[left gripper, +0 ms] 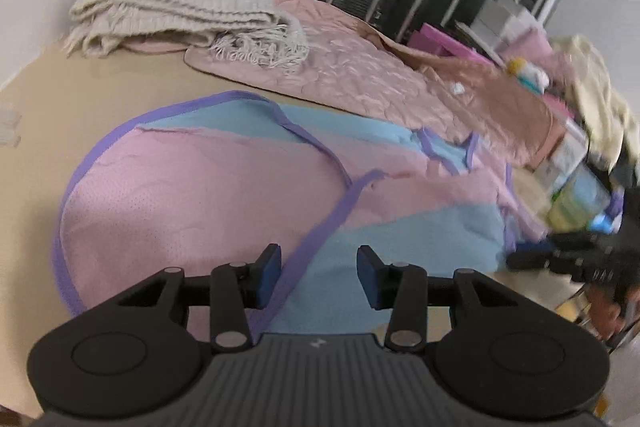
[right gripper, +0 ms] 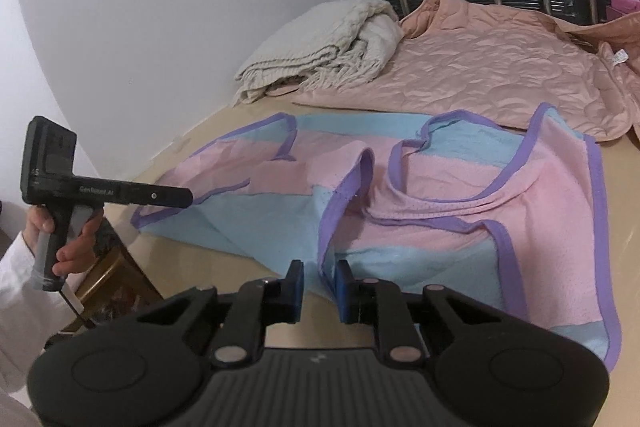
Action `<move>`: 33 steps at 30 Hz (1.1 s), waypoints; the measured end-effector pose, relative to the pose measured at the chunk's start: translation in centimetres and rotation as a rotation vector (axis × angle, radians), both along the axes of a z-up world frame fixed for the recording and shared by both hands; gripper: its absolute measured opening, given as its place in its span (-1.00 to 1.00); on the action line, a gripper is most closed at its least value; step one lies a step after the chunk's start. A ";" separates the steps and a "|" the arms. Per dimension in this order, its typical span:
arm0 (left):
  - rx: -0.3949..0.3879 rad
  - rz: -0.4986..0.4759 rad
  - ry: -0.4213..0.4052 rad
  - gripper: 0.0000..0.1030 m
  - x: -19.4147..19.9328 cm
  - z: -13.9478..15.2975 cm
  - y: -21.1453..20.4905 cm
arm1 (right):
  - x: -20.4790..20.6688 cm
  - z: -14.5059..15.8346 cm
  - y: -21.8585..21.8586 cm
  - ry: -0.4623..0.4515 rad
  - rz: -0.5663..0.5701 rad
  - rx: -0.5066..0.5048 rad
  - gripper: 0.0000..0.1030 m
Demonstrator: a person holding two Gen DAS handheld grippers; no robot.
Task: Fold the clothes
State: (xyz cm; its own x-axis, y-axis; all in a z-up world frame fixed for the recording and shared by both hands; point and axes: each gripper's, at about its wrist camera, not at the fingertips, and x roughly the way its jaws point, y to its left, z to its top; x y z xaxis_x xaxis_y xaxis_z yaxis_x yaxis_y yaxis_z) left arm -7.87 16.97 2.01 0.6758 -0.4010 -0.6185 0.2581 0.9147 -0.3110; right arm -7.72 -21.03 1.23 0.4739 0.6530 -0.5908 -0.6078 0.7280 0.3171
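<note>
A pink and light-blue mesh vest with purple trim (left gripper: pixel 224 195) lies spread on the beige table (left gripper: pixel 36 131); it also shows in the right wrist view (right gripper: pixel 460 195). My left gripper (left gripper: pixel 318 277) is open and empty, hovering over the vest's near purple edge. My right gripper (right gripper: pixel 319 291) stands partly open at the vest's near blue edge, with a raised fold of cloth just ahead of its fingers; no cloth is clearly clamped. The left gripper is seen from the side in the right wrist view (right gripper: pixel 176 197), at the vest's left edge.
A quilted pink jacket (right gripper: pixel 480 75) lies behind the vest. A folded cream knit blanket (right gripper: pixel 320 47) sits by the white wall. A railed dark window runs behind. Boxes, bottles and clutter (left gripper: pixel 568 163) crowd the table's right end. The table edge (right gripper: pixel 132 247) is near.
</note>
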 end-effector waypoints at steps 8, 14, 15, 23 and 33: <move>0.041 -0.006 0.011 -0.99 -0.7 0.1 -0.4 | 0.1 -0.1 -0.2 0.009 -0.031 0.012 -0.96; -0.042 0.011 0.018 -1.00 -3.2 1.9 0.3 | -0.5 1.7 -2.9 0.074 -0.008 0.153 -0.96; -0.053 0.013 0.015 -1.00 -3.7 2.2 0.4 | -0.6 2.0 -3.6 0.092 -0.004 0.180 -0.96; -0.039 0.014 0.060 -1.00 -6.2 1.2 0.9 | -1.4 2.2 -5.4 0.195 0.002 0.203 -0.96; -0.059 0.067 0.014 -0.36 -6.0 1.4 3.0 | -3.1 1.4 -6.0 0.131 -0.070 0.135 -0.79</move>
